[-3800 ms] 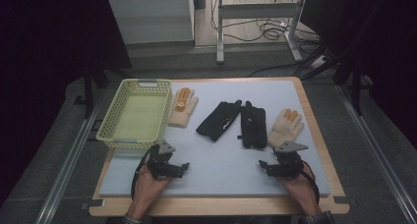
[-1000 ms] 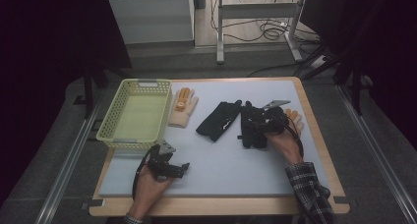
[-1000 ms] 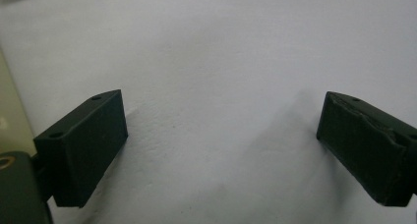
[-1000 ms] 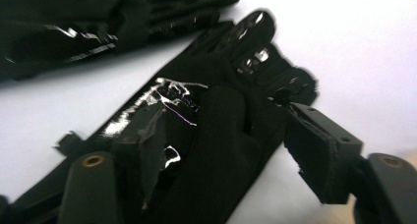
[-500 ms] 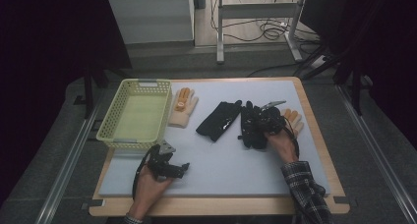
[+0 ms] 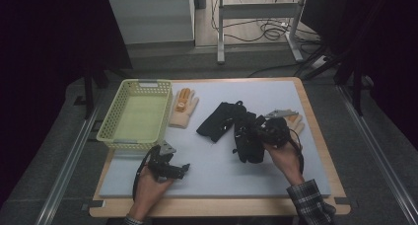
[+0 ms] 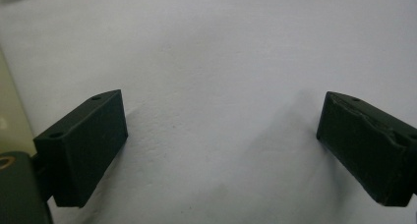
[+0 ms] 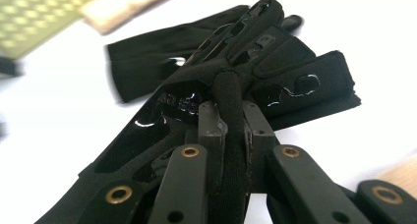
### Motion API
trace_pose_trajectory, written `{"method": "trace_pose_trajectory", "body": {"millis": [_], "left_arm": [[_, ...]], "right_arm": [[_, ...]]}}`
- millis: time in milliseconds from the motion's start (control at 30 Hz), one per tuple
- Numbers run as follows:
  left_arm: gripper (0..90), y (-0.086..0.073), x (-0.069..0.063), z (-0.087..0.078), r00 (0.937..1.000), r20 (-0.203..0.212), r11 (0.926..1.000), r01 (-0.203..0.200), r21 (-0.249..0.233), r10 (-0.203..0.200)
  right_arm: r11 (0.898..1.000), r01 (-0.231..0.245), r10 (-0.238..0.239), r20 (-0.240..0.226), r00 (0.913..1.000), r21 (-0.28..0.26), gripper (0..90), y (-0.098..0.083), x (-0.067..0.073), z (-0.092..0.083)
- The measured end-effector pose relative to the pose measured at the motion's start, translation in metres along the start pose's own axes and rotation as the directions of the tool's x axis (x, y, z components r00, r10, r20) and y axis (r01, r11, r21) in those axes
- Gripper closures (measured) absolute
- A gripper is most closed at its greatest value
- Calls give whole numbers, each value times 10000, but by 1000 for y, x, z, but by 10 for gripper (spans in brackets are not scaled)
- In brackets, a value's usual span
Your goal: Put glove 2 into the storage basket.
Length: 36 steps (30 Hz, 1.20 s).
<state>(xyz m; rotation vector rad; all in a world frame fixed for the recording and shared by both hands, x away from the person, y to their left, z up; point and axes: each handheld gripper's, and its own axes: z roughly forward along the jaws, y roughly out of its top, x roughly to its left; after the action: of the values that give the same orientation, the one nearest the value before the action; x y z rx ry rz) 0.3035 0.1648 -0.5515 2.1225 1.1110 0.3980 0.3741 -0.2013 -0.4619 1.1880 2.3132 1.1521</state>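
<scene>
A black glove (image 6: 248,145) hangs slightly off the pale mat, with my right gripper (image 6: 257,132) shut on it. In the right gripper view a fold of this glove (image 8: 255,62) is pinched between the pads of the right gripper (image 8: 230,123), whose jaws have just been closing on it. A second black glove (image 6: 218,120) lies flat just to its left, also seen as the second black glove (image 8: 162,57). My left gripper (image 6: 182,168) rests near the front left of the mat. In the left gripper view, the left gripper (image 7: 221,145) stands open over bare mat.
A yellow-green mesh basket (image 6: 109,132) stands at the left of the mat, empty. A tan glove (image 6: 183,109) lies beside it. Another tan glove (image 6: 296,122) lies at the right, partly behind my right hand. The wooden table edge (image 6: 222,207) runs along the front.
My right gripper reached from the front right to the black glove, shut on it, and has since drawn it left and a little up. The left gripper stayed put.
</scene>
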Motion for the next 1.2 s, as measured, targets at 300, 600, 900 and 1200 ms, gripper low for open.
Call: {"method": "trace_pose_trajectory", "body": {"millis": [300,600,900,1200], "left_arm": [[52,0,0,0,10000,9,10000,43,-10,-43],[52,0,0,0,10000,10,10000,47,-3,-47],[52,0,0,0,10000,9,10000,50,-7,-50],[52,0,0,0,10000,6,10000,49,-17,-49]], "right_arm": [[9995,307,-305,-113,9995,121,799,-34,44,3],[9974,586,-571,-360,9977,428,418,-52,43,7],[9868,1449,-1439,-182,9894,729,657,-68,25,-9],[9847,1554,-1481,-911,9848,793,676,-89,37,-1]]}}
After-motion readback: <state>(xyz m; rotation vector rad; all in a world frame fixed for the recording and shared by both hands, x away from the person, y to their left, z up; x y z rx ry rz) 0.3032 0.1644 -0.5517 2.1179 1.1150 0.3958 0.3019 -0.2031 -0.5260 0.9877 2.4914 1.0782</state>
